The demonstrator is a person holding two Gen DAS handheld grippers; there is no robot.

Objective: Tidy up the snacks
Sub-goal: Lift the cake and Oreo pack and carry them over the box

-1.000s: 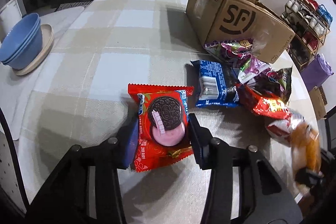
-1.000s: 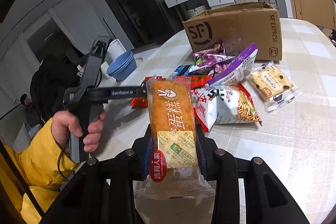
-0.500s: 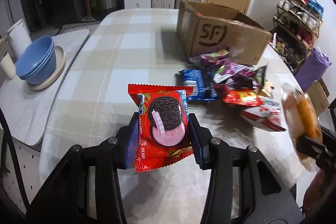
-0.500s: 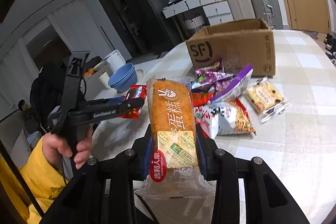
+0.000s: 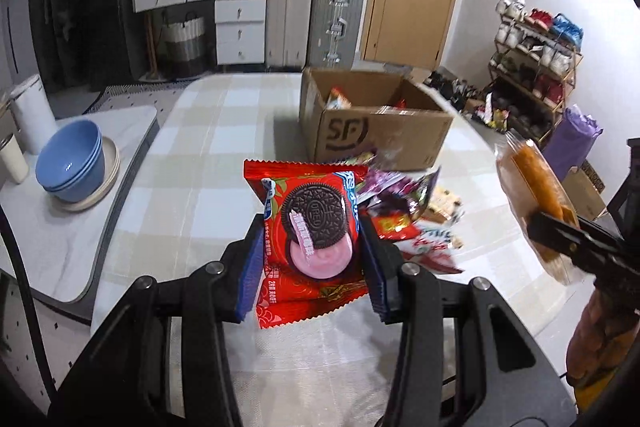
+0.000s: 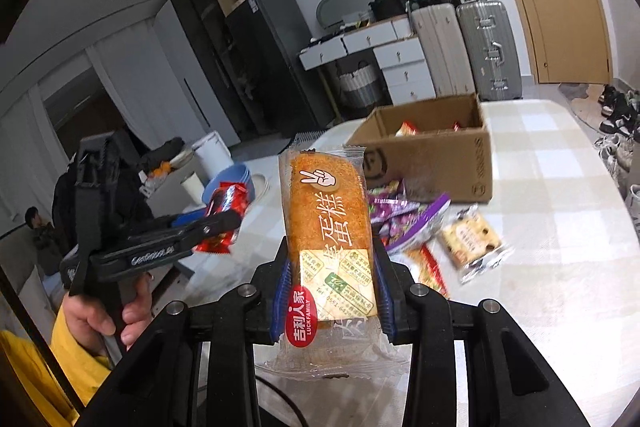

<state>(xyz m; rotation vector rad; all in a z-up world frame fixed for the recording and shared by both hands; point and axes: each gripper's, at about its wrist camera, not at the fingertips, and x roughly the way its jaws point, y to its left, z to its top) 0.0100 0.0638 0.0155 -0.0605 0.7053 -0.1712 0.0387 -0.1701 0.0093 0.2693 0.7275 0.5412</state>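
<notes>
The left gripper (image 5: 312, 247) has its jaws clamped on a red Oreo pack (image 5: 310, 227), held above the counter (image 5: 192, 187); the right gripper (image 6: 330, 281) has its jaws pinched on a wrapped cake (image 6: 326, 223), also held in the air; loose snacks (image 6: 404, 223) lie heaped on the counter just before an open box (image 5: 376, 123), which has a few packets inside; blue bowls (image 5: 72, 163) sit well apart at the left.
</notes>
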